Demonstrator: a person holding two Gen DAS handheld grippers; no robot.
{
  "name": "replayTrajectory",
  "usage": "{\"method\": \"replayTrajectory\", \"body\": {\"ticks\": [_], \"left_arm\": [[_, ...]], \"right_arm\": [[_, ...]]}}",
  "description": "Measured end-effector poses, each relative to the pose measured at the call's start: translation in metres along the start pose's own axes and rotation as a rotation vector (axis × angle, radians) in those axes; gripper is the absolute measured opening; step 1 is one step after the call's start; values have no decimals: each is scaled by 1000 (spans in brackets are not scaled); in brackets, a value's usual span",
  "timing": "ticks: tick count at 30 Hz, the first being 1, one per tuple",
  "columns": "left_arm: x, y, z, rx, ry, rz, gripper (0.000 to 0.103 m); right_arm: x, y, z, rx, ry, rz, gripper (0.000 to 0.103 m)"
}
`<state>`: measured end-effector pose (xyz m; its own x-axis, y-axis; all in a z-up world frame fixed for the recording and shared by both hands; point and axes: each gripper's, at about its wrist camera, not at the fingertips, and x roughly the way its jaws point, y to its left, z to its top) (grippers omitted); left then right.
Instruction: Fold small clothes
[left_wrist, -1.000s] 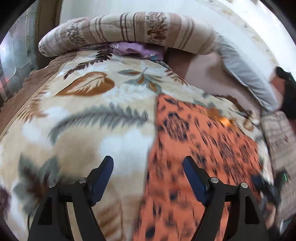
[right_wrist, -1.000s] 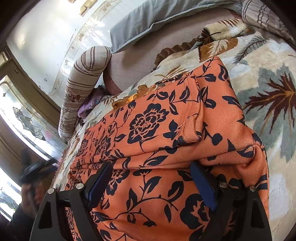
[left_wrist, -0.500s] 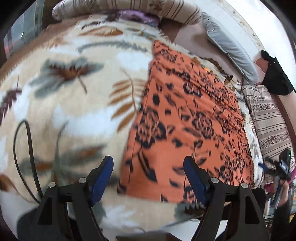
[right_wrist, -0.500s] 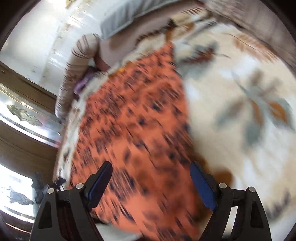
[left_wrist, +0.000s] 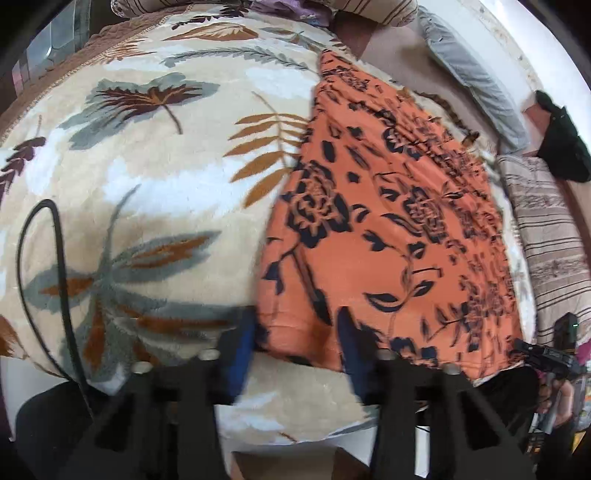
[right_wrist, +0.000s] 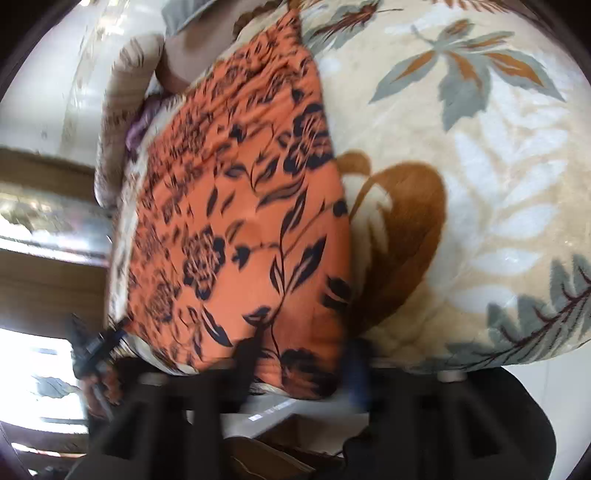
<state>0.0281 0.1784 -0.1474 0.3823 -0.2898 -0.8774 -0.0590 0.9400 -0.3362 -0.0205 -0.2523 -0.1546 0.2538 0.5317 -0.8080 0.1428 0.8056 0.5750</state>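
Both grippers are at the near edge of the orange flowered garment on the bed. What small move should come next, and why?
Probably finish closing both, then lift. The left gripper and the right gripper are closing, each with a near corner of the orange floral garment between its fingers. The garment lies flat on the leaf-print blanket, so a fold seems to start from this hem.

Left gripper (left_wrist: 295, 332), right gripper (right_wrist: 303, 354): jaws closing.
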Motion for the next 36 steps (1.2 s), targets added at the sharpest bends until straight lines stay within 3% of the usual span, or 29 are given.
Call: {"method": "replayTrajectory", "body": {"ticks": [3,4,5,7,9,12,13,14,16,17,19,22,28,30,33,36], "left_arm": [[0,1,0,5,3,3,38],[0,-1,0,15,2,6,44],[0,-3,-1,23,-2,1,57],[3,-10,-3,49,-9,-4,66],[6,-18,-5,75,-17,40,66],[7,-23,-6,102,-20,81,66],[6,-24,-7,106,-20,98,59],[6,-23,-7,106,-23,127,46],[5,-22,-6,99,-28,148,32],[3,-20,-5,91,-27,142,20],[1,-20,-5,84,-24,129,12],[-4,-26,-5,95,-35,135,10],[-53,-26,6,33,-159,22,10],[-48,-25,9,30,-141,37,10],[-20,-27,9,60,-36,94,10],[-28,-33,16,88,-28,61,10]], "right_arm": [[1,-5,2,23,-7,12,29],[2,-7,3,37,-5,24,30],[2,-9,3,47,-5,36,30],[1,-9,3,41,-4,67,47],[2,-4,3,19,-3,75,53],[3,0,3,5,-8,55,50],[3,-1,3,4,-11,45,37],[3,-1,3,7,-12,25,33],[4,-1,3,8,-16,12,17],[4,-1,3,6,-17,1,14],[3,2,2,-8,-19,-15,10],[-5,7,2,-12,-46,24,9],[-49,23,15,5,-202,202,9],[-50,23,21,3,-219,211,9],[-24,7,24,54,-161,200,9],[-12,2,26,76,-131,219,9]]}}
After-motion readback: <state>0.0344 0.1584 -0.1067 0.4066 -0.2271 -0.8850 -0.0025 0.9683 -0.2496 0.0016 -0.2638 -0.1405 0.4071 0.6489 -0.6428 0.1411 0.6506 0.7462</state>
